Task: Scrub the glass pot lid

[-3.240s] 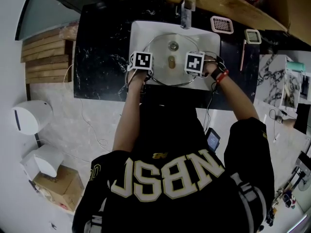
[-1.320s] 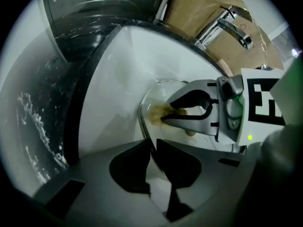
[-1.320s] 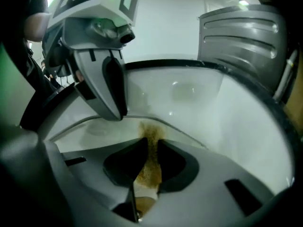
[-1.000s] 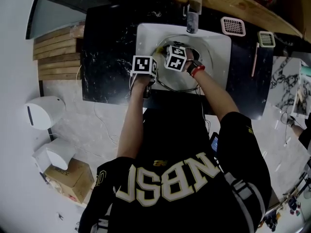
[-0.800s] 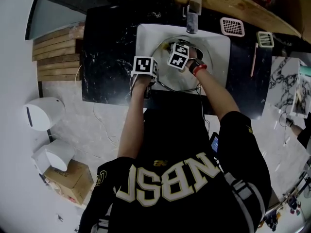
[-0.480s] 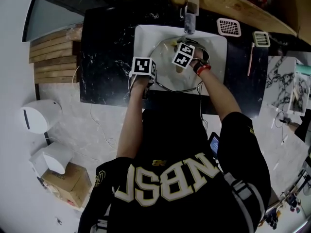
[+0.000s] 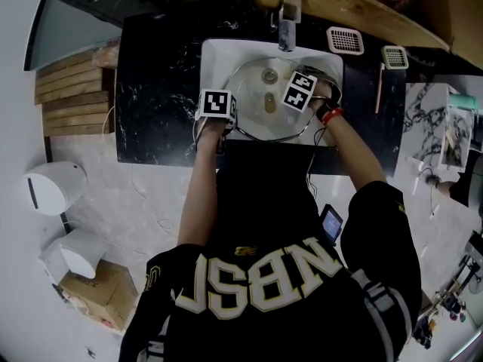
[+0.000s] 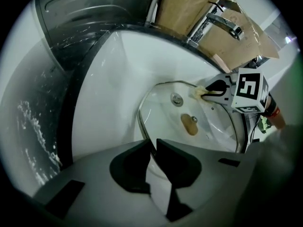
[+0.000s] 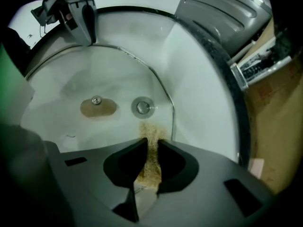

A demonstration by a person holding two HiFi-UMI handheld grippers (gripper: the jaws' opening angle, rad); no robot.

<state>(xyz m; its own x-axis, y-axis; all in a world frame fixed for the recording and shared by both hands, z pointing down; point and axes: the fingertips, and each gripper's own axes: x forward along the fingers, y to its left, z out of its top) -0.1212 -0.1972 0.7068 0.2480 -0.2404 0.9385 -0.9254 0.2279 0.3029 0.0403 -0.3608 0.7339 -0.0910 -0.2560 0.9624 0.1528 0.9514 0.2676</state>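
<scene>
The round glass pot lid (image 7: 256,123) lies in the white sink (image 7: 215,55), its brown knob (image 7: 267,102) showing a screw at the centre. My left gripper (image 7: 232,118) is shut on the lid's metal rim (image 8: 142,126) at its left side; the rim runs between the jaws (image 8: 153,143). My right gripper (image 7: 284,78) is shut on a yellow-brown scrub sponge (image 9: 151,157). The sponge's tip sticks out past the jaws onto the lid's far right part, close to the drain (image 9: 142,106). From the left gripper view the right gripper (image 8: 203,92) reaches in with the sponge (image 8: 196,93).
A faucet (image 7: 286,23) stands over the sink's back edge. Black marbled counter (image 7: 158,81) surrounds the basin. A pink grate (image 7: 344,40), a pale grate (image 7: 393,56) and a pink stick (image 7: 377,85) lie to the right. Wooden boards (image 7: 72,89) sit at the left.
My right gripper has swept with the sponge from the lid's back left across to its right side. The left gripper has kept its hold on the rim.
</scene>
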